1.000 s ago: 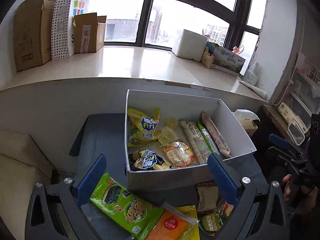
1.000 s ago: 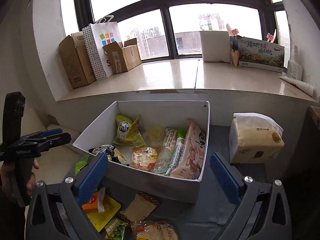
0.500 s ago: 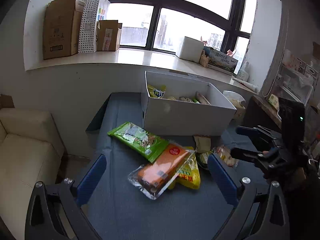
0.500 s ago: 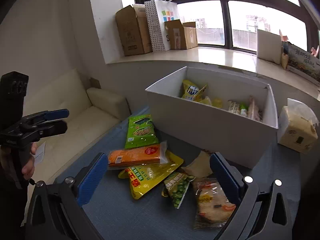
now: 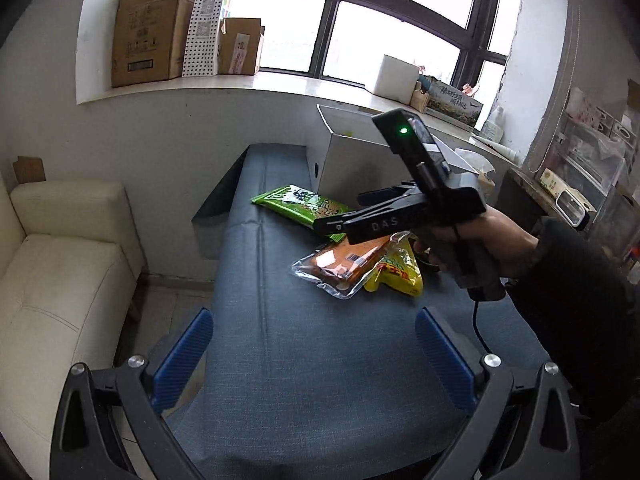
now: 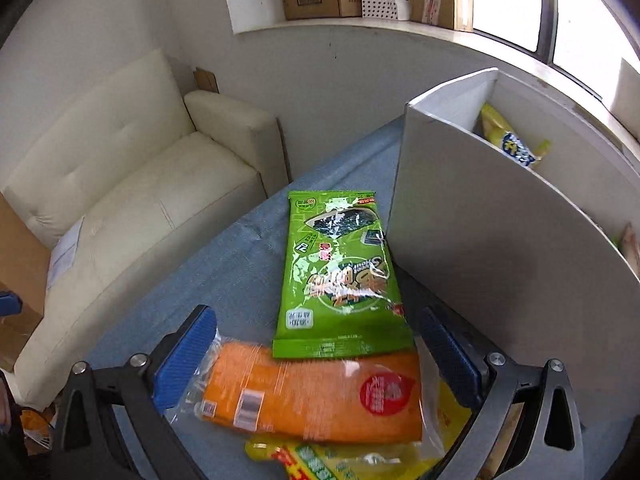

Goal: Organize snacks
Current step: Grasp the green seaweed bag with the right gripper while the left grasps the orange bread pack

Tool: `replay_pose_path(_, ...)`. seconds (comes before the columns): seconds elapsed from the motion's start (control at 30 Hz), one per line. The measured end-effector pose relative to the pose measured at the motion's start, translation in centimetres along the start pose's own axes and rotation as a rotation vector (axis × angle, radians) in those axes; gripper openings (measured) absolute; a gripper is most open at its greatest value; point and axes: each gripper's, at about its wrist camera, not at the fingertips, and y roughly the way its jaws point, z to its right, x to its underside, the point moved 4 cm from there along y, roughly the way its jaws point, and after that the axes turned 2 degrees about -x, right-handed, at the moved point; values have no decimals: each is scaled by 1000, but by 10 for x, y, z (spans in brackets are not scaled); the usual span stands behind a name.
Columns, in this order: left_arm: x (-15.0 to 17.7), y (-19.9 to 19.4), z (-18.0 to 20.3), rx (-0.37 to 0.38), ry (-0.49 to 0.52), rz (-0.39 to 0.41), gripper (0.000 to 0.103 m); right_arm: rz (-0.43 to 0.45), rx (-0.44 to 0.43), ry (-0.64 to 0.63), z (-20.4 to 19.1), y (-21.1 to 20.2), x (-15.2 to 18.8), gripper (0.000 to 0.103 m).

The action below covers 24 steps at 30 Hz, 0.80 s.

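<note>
- Right gripper (image 6: 316,350): jaws spread wide and holding nothing, straddling the orange packet (image 6: 316,396) at lower centre of the right wrist view.
- Left gripper (image 5: 314,350): jaws wide apart, empty, over bare blue table (image 5: 300,380) in the lower frame.
- A green seaweed packet (image 6: 340,272) overlaps the orange one's upper edge, touching the white box (image 6: 500,240) at right.
- A yellow packet (image 6: 360,460) lies under the orange one.
- A cream sofa (image 6: 120,184) fills the left.

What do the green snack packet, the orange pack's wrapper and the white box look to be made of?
Green snack packet: glossy plastic film, with glare streaks and crinkles. Orange pack: clear plastic wrapper, transparent sealed edges. White box: matte, stiff board, probably cardboard, with thin straight walls.
</note>
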Motion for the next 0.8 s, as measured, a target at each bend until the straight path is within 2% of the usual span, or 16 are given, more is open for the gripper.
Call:
replay_pose_path(0.13,4,-2,-7,0,2,0,103,-69,51,-31,3,30,-11,103)
replay_pose_path(0.23,6,-2,-13,6,-14,-3,103,-86,33,2,10,40,-17,103)
replay_pose_path(0.3,7,-2,-18,5,-28,-3,103,-112,22,39,16,46,-16,80)
replay_pose_path(0.33,8,-3,-21,0,-37,1,103,-107,40,32,17,47,-16,73)
replay_pose_path(0.53,9,-1,-33,11,-73,-5,103,-76,50,14,13,40,-13,73)
replay_pose_path(0.63,8,4,-33,12,-43,-16,103,-22,4,36,12,20,-14,73)
replay_pose_path(0.8,1,26,-25,90,8,-69,103,71,-17,64,11,-31,-5,73)
